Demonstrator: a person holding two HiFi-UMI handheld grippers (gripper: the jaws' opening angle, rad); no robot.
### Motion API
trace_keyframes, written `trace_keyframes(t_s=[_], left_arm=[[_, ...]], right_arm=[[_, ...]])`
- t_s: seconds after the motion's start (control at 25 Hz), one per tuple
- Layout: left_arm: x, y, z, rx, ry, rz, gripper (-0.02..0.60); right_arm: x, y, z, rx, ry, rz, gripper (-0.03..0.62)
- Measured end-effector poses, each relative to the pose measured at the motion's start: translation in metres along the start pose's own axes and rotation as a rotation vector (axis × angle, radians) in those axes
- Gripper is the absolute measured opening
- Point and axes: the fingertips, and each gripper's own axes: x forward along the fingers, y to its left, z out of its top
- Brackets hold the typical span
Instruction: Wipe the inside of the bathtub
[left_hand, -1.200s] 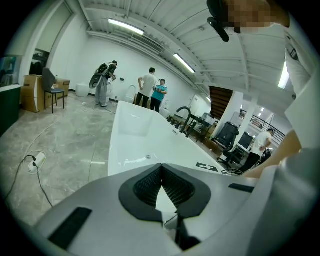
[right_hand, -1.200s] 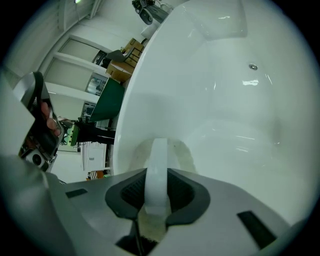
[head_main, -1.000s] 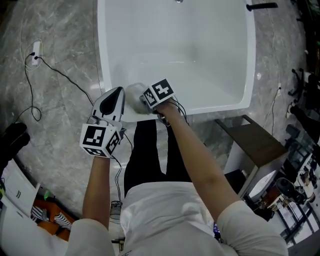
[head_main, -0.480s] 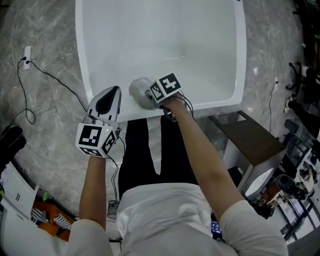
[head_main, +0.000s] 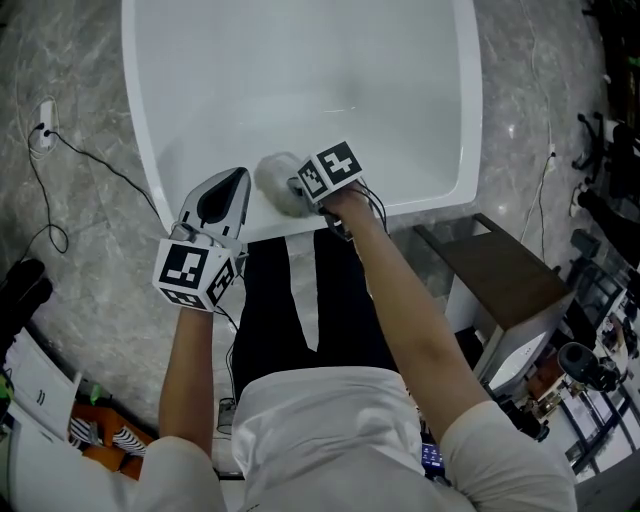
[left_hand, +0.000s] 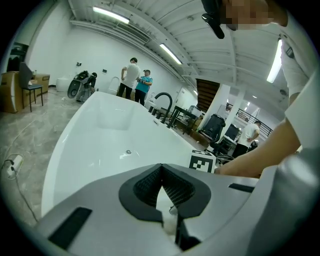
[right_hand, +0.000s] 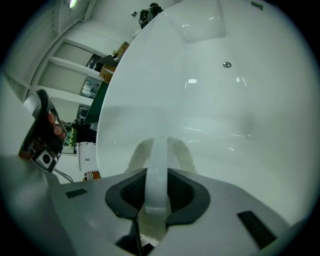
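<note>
Down at the bathtub's (head_main: 300, 80) 6 o'clock inner wall, the right gripper's (head_main: 303, 190) jaws grasp a scrub pad (head_main: 277, 183) by its white handle (right_hand: 158, 170). At the pad's 9 o'clock, the left gripper's (head_main: 236, 180) jaws are clenched and empty.

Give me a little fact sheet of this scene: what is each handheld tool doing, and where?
Setting: white bathtub on a grey marbled floor
Right gripper: shut on the white handle of a wiping pad, against the tub's near inner wall
Left gripper: shut, holding nothing, by the tub's near rim
</note>
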Motion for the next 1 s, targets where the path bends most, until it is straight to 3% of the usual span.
trace_keyframes(t_s=[1.0], left_arm=[[0.065, -0.056, 0.006, 0.008, 0.020, -0.039, 0.006]], right_arm=[[-0.052, -0.078, -0.024, 0.042, -0.052, -0.026, 0.095]])
